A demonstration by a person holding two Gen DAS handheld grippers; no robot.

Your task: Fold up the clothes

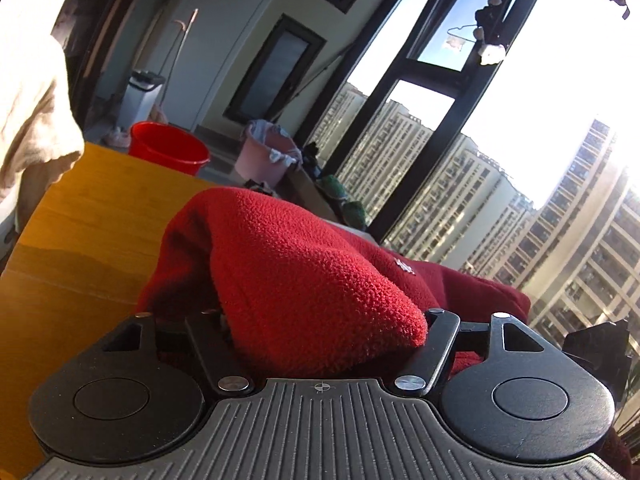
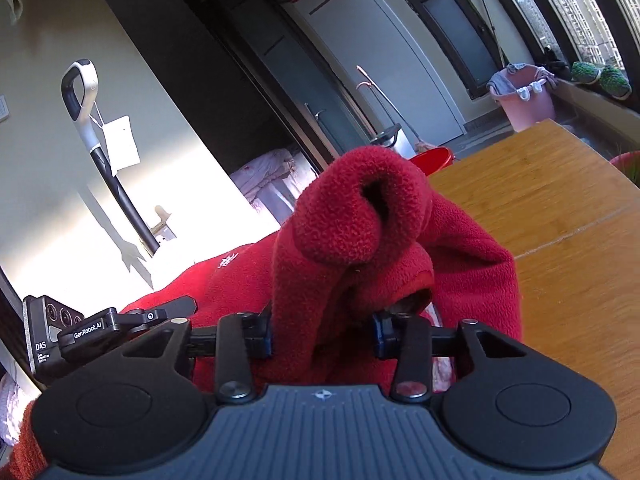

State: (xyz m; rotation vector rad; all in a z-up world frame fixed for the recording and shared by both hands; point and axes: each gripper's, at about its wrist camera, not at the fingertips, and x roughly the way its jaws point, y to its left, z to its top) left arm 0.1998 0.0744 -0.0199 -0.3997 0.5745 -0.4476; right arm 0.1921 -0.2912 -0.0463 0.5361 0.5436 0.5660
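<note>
A: Where's the fleece (image 1: 320,280)?
B: Bunched over the near table (image 1: 92,220) edge. Left gripper (image 1: 320,334) and right gripper (image 2: 322,334) each clench a fold.
A: Which way does it run?
B: Probably left to right between them, so the fold likely goes far, across the table.

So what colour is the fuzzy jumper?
Bright red. The fleece jumper shows best in the left wrist view, bunched between the jaws.
</note>
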